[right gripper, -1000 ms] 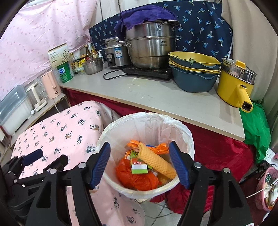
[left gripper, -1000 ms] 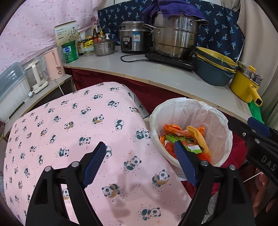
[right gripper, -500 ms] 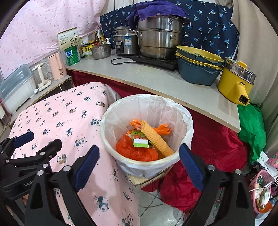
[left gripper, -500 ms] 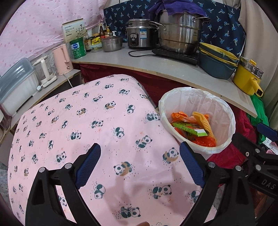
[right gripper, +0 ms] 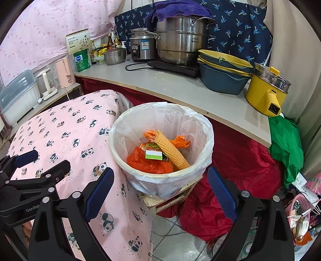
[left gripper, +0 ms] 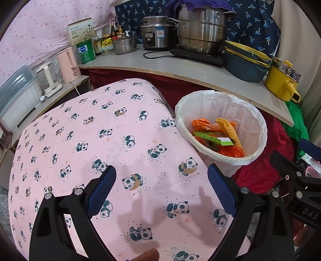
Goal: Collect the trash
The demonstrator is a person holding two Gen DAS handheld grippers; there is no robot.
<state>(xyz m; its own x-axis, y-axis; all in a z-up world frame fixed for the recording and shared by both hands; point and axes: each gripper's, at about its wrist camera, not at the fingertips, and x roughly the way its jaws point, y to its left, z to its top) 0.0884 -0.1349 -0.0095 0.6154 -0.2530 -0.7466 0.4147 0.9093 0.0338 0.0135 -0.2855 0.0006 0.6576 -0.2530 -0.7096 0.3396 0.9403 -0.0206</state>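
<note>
With both jaws spread wide and nothing between them: left gripper (left gripper: pixel 161 190) over panda-cloth table (left gripper: pixel 84 140), right gripper (right gripper: pixel 160 190) near its right edge above lined bin (right gripper: pixel 200 124) holding trash (right gripper: pixel 152 158). Risk: knocking the bin off its perch.

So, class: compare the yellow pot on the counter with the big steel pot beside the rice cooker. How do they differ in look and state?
The yellow pot is small and painted yellow; the steel pot is much larger, bare metal and stacked in tiers.
The steel pot has a purple cloth draped on top; the yellow pot has none.
The steel pot sits on a black cooktop; the yellow pot stands directly on the counter, near its end.
Both stand upright.
</note>
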